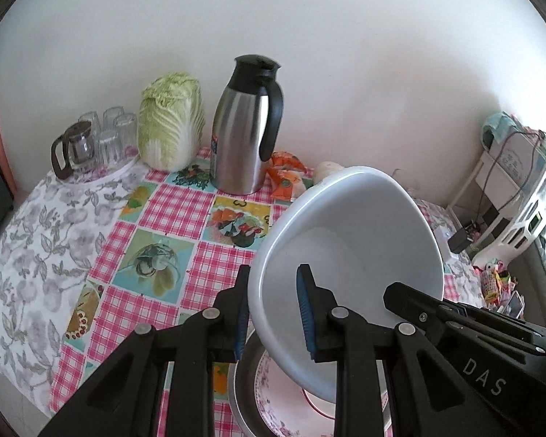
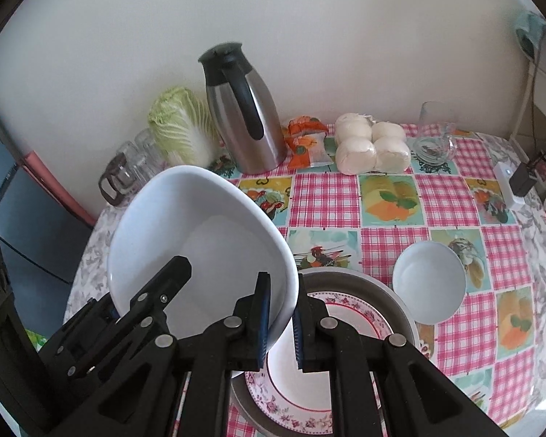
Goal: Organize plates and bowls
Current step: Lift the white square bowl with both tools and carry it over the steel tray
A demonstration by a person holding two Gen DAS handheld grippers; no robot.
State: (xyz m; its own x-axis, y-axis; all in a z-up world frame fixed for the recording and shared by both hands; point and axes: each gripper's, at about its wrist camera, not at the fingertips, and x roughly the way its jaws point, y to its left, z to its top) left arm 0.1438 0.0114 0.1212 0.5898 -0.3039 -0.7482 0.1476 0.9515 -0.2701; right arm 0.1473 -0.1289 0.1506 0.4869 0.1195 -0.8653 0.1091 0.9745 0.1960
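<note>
So both tongs, left [image 1: 273,309] and right [image 2: 278,322], were clamped on the big white bowl's [image 2: 200,225] rim, tilted over the floral plate [image 2: 309,393]; next it probably needed somewhere to land, maybe onto that plate.

White bowl [image 1: 349,240] in left tongs [image 1: 273,313] (tilted).

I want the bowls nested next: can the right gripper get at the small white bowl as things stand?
Probably not yet: the right gripper is shut on the large white bowl. The small white bowl itself sits unobstructed beside the plates.
</note>
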